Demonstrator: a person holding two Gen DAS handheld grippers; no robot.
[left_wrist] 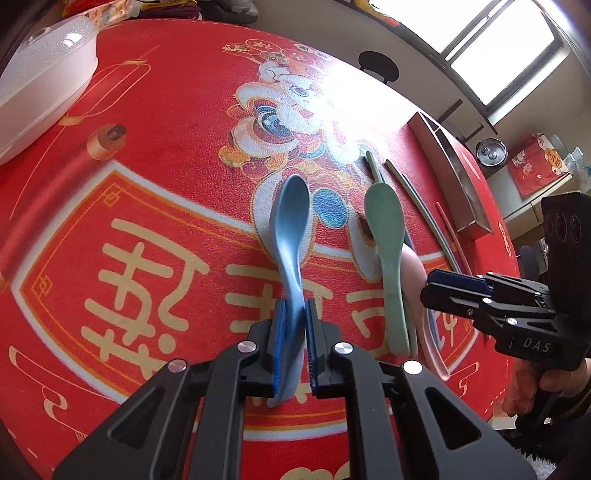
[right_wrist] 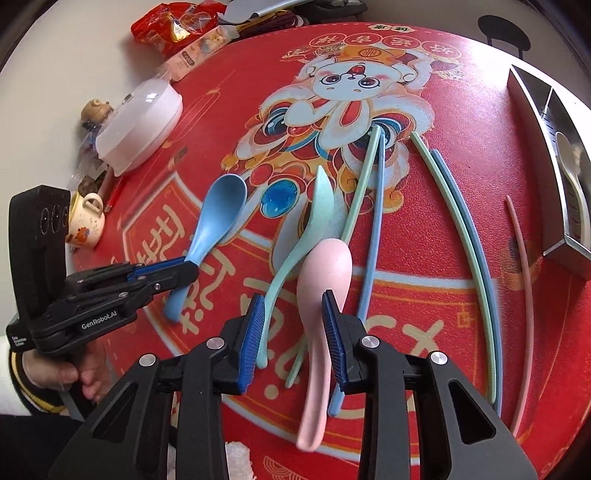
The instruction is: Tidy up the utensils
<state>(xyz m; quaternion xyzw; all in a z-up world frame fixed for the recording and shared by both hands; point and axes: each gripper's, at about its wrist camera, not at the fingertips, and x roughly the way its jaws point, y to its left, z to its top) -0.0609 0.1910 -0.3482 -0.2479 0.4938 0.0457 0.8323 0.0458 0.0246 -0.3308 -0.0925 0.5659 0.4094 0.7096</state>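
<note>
My left gripper [left_wrist: 294, 325] is shut on the handle of a blue spoon [left_wrist: 291, 229], bowl pointing away; it also shows in the right wrist view [right_wrist: 218, 214]. My right gripper [right_wrist: 293, 332] is open with its jaws either side of a pink spoon [right_wrist: 325, 280], not clamped on it. A green spoon [right_wrist: 306, 236] lies just left of the pink one, also seen in the left wrist view [left_wrist: 386, 236]. Green and blue chopsticks [right_wrist: 373, 192] and a second pair [right_wrist: 461, 229] lie on the red mat, with a pink chopstick [right_wrist: 524, 280] at the right.
A metal utensil tray [right_wrist: 554, 206] holding a metal spoon [right_wrist: 570, 170] stands at the right edge of the red mat [right_wrist: 406, 332]. A white lidded container [right_wrist: 140, 122], a small mug [right_wrist: 86, 221] and snack packets [right_wrist: 177, 29] sit at the left.
</note>
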